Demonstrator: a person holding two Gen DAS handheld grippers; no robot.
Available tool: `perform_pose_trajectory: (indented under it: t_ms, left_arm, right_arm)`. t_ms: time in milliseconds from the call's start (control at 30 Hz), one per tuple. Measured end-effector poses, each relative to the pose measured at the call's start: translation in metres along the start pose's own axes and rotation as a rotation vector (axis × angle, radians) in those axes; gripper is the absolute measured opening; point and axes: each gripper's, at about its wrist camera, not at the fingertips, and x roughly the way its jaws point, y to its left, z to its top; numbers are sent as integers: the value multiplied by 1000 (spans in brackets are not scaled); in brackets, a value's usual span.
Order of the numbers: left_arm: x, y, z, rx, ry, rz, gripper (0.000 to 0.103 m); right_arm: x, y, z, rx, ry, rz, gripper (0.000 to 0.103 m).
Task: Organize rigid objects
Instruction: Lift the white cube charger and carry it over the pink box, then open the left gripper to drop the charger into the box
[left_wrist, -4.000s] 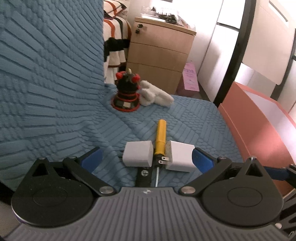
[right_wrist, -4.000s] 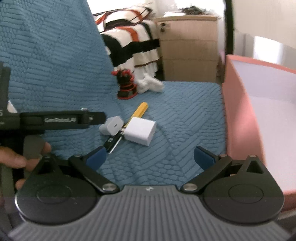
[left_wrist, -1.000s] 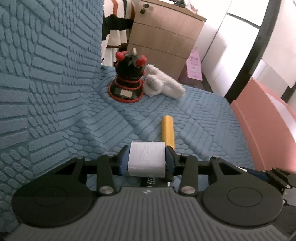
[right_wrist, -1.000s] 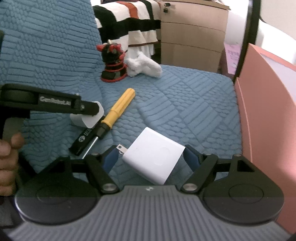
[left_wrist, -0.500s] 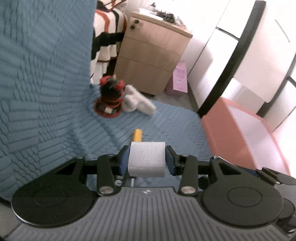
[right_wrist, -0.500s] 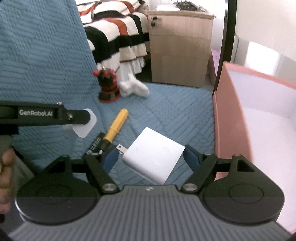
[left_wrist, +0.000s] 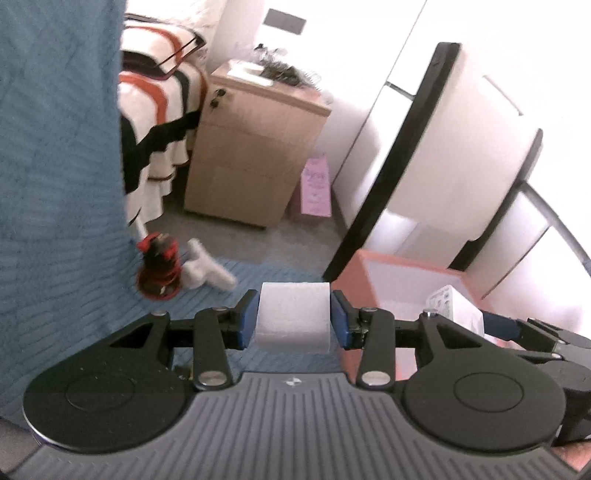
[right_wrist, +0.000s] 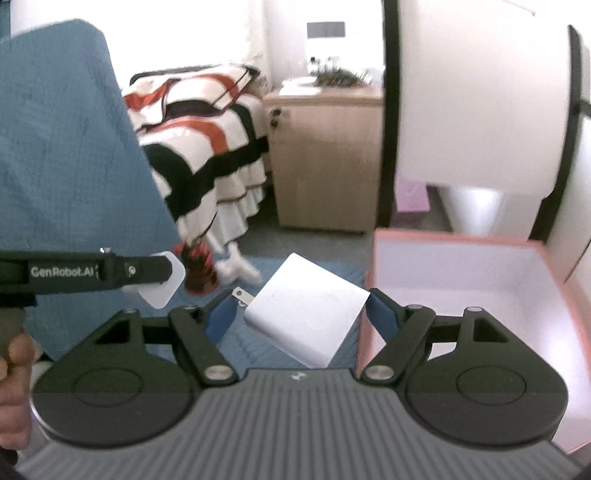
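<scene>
My left gripper (left_wrist: 293, 318) is shut on a small white charger block (left_wrist: 293, 315) and holds it up in the air above the blue quilted couch seat (left_wrist: 273, 271). The same block shows in the right wrist view (right_wrist: 162, 286) at the end of the left gripper. My right gripper (right_wrist: 301, 314) is shut on a larger white charger with metal prongs (right_wrist: 306, 314), tilted, held beside the left wall of the salmon-pink box (right_wrist: 480, 277). That box (left_wrist: 391, 273) also shows to the right in the left wrist view. The right gripper's charger (left_wrist: 456, 306) shows there over the box.
A red and black toy (left_wrist: 160, 264) and a white plush (left_wrist: 208, 273) lie at the back of the seat. The couch back (right_wrist: 70, 155) rises on the left. A wooden drawer cabinet (right_wrist: 325, 158) and a striped blanket (right_wrist: 199, 144) stand behind.
Both grippers have risen with their chargers and swung right toward the pink box. The yellow screwdriver left on the seat has dropped out of view.
</scene>
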Motion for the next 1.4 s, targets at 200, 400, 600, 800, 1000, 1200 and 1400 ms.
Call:
perform_pose_trajectory:
  t_ms: [200, 400, 600, 800, 1000, 1200, 1400]
  left_arm:
    - [13, -48, 19, 16, 14, -39, 48]
    - [22, -97, 32, 45, 2, -76, 48]
    - [42, -136, 27, 53, 19, -94, 48]
    - [81, -170, 2, 72, 77, -100, 48]
    - [128, -187, -23, 77, 157, -72, 48]
    - [163, -195, -47, 85, 237, -66, 48]
    - [190, -206, -69, 114, 295, -63, 48]
  right_arm:
    - [-17, -28, 21, 27, -35, -36, 79]
    - [-36, -61, 29, 52, -58, -63, 79]
    - [-46, -103, 24, 80, -52, -100, 79]
    - [-34, -147, 6, 118, 2, -137, 79]
    - [-13, -182, -22, 163, 83, -159, 79]
    - [13, -206, -51, 190, 163, -175, 79]
    - [34, -223, -73, 229, 241, -175, 79]
